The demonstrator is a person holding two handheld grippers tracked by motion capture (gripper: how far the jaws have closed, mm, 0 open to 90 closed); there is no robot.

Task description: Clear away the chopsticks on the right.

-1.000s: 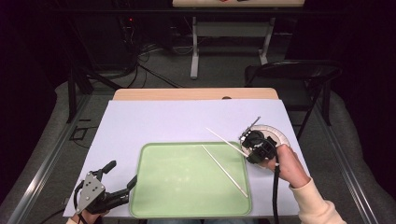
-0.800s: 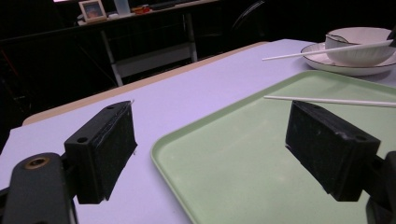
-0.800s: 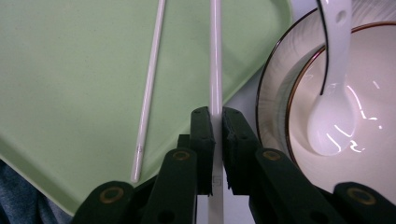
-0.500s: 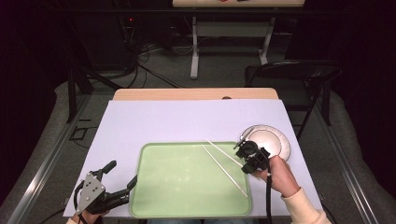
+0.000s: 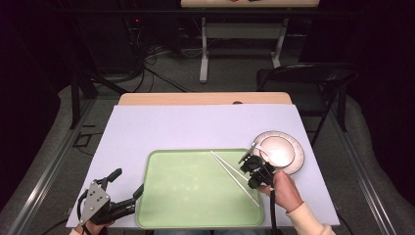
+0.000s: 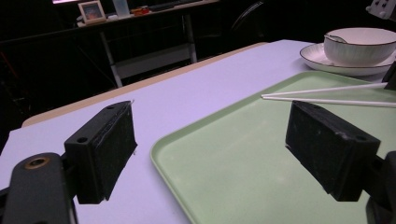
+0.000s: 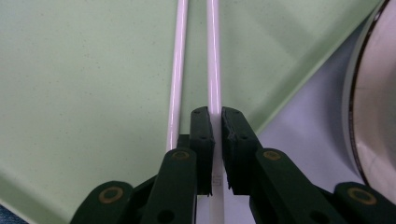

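Note:
A light green tray [image 5: 186, 196] lies on the white-covered table. Two white chopsticks lie side by side over its right part. My right gripper [image 5: 247, 165] [image 7: 218, 112] is shut on one chopstick [image 7: 214, 65] [image 5: 226, 160], low over the tray's right edge. The other chopstick [image 7: 179, 70] [image 5: 237, 183] rests loose on the tray just beside it. My left gripper [image 5: 128, 181] [image 6: 212, 140] stands open at the tray's near left corner, its jaws astride the tray's rim [image 6: 161, 161] with nothing between them.
A white bowl [image 5: 275, 148] [image 6: 357, 44] sits on a white plate [image 5: 297, 161] [image 6: 327, 58] right of the tray, close behind my right gripper. The plate's rim [image 7: 369, 116] is near my right jaws. A dark chair [image 5: 303, 78] stands beyond the table.
My right gripper has carried its chopstick from in front of the plate toward me and down onto the tray, beside the loose one. The left gripper has not moved.

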